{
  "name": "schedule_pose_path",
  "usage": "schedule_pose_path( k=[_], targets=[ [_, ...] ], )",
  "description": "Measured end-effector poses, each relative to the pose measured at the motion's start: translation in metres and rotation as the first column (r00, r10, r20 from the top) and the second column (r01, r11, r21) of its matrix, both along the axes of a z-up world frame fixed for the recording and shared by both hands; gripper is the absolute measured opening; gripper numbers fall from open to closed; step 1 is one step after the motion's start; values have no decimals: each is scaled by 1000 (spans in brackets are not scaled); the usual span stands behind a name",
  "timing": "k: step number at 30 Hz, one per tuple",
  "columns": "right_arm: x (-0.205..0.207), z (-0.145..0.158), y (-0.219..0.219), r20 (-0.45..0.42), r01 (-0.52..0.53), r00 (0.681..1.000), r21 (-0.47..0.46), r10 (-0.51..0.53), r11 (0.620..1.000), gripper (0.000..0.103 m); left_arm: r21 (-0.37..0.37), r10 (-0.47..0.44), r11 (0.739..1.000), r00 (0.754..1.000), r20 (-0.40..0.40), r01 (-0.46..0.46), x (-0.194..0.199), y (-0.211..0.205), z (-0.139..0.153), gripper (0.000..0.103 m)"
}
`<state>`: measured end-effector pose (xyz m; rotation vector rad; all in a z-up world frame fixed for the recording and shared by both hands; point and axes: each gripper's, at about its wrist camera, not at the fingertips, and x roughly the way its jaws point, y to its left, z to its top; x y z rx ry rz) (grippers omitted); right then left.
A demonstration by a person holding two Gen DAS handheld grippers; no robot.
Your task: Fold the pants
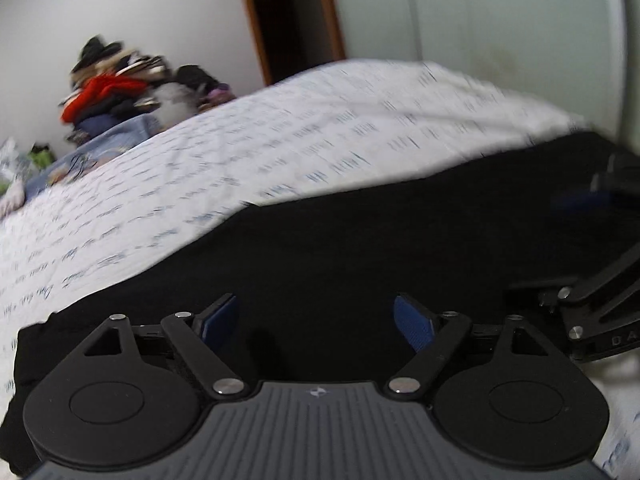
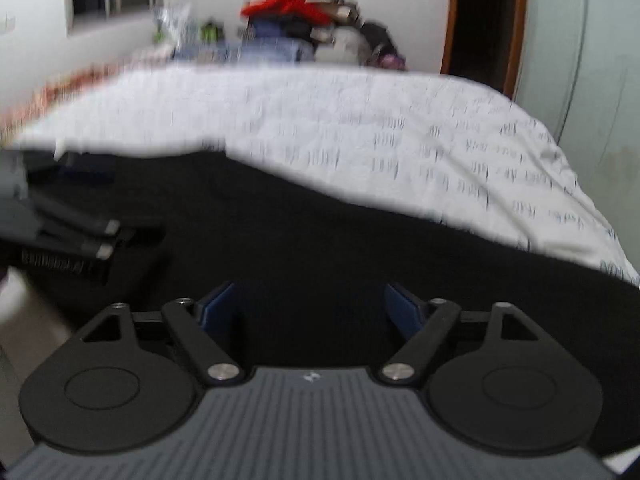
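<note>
Black fabric pants [image 1: 340, 248] lie flat across the white patterned bedspread [image 1: 240, 152], spanning mid-frame beneath the left gripper [image 1: 318, 320] and right gripper [image 2: 312, 308], both 2 released, gripping nothing.

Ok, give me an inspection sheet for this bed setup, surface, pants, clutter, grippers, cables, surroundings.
Surface: bed sheet, white with a dark print, lightly wrinkled.
Job's things: black pants lying spread along the near edge of the bed.
Clutter: clothes pile at the far end of the bed.
Grippers: left gripper and right gripper both open over the pants, nothing held.
Cables: nothing seen.
Surroundings: white wall, doorway with a wooden frame, pale wardrobe.
</note>
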<state>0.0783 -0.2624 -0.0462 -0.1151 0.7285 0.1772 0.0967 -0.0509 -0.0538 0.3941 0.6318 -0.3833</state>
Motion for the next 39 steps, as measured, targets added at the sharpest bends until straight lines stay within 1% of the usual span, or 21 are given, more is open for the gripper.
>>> schedule_pose_path(
  k=[1,2,3,4,6,8,9,12,14,16,18,19,20,21,23,27,29,31,33,36,39],
  targets=[
    [-6,-5,1,11,0,1000,-48,1,999,92,15,5,1000,1000,23,-6,-5,-4,-3,85],
    [-13,-7,-2,34,13,999,-68,-11,998,98,23,12,1000,999,52,-13,-10,-6,-4,85],
    [-18,-7,-8,34,36,999,-67,-34,997,103,26,14,1000,998,61,-16,-13,-8,-3,85],
    [-22,-5,-15,29,55,998,-51,-53,997,103,12,12,1000,998,62,-13,-14,-7,0,85],
    [-28,2,-30,28,98,995,-9,-98,995,103,-53,22,998,997,72,-18,-12,-8,12,85],
    [-29,12,-42,63,156,986,5,-156,988,103,-107,57,993,996,65,-50,-3,-12,23,85],
    [-27,17,-47,87,187,978,10,-187,982,103,-138,70,988,996,46,-64,6,-15,28,86],
    [-5,22,-58,107,273,957,-4,-271,962,103,-249,82,965,997,8,-77,32,-25,35,87],
    [14,21,-63,100,290,953,-12,-287,957,103,-279,104,954,994,-41,-111,51,-33,30,88],
    [32,14,-69,66,291,955,-31,-289,956,103,-251,116,958,988,-102,-138,69,-42,14,88],
    [48,-4,-75,-6,313,949,-98,-315,945,103,-202,147,963,976,-161,-178,80,-48,-9,90],
    [48,-13,-79,-25,305,951,-110,-310,946,103,-212,146,962,980,-136,-173,77,-47,-15,93],
    [42,-15,-85,0,295,955,-66,-296,953,103,-219,152,960,983,-102,-172,72,-45,-18,96],
    [35,-15,-91,9,303,953,-34,-303,952,103,-209,162,962,982,-93,-178,70,-46,-19,98],
    [27,-13,-99,15,334,943,-29,-333,942,103,-191,164,965,982,-89,-179,69,-48,-19,99],
    [15,-7,-102,53,415,909,-16,-414,909,103,-194,174,963,981,-90,-189,70,-46,-20,102],
    [12,-8,-98,49,385,922,0,-385,923,103,-189,176,963,981,-86,-190,69,-46,-19,102],
    [15,-15,-97,24,359,933,-45,-358,932,103,-188,177,964,981,-83,-189,68,-46,-18,103],
    [11,-16,-101,33,353,935,-34,-352,935,103,-188,176,964,981,-83,-189,68,-46,-19,103],
    [8,-13,-106,29,387,922,-43,-386,921,103,-187,177,964,981,-80,-189,68,-46,-19,103],
    [0,-10,-105,50,419,908,-57,-416,906,103,-186,177,964,981,-80,-189,68,-47,-19,103]
  ],
)
